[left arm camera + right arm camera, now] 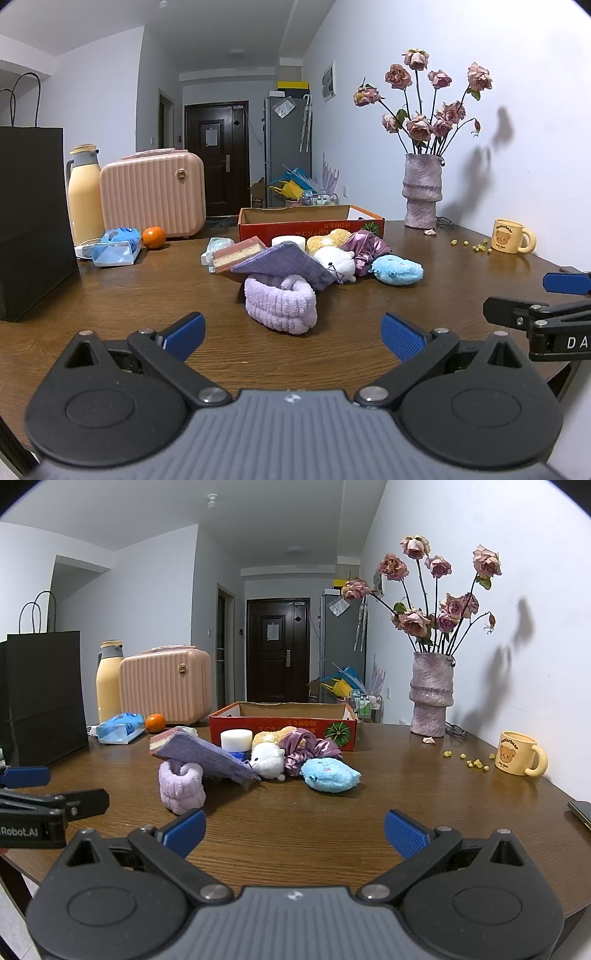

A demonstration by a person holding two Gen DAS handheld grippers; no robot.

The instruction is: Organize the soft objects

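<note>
A heap of soft things lies mid-table before an open red cardboard box (pixel 310 226) (pixel 284 727): a lilac fluffy headband (pixel 280 304) (pixel 181 788), a purple cloth (pixel 284 264) (pixel 210 757), a white plush (pixel 338 262) (pixel 267 760), a blue plush (pixel 397 270) (pixel 330 774), purple satin fabric (pixel 364 245) (pixel 306 747), a tan plush (pixel 327 238) and a pink cake-like sponge (pixel 236 254). My left gripper (pixel 293 338) is open and empty, just short of the headband. My right gripper (pixel 295 832) is open and empty, short of the heap.
A black paper bag (pixel 33 221), yellow flask (pixel 85 195), pink case (pixel 153 195), tissue pack (pixel 114 247) and orange (pixel 153 237) stand at the left. A vase of roses (pixel 423 192) and a yellow mug (pixel 511 236) stand at the right, with crumbs (pixel 476 246).
</note>
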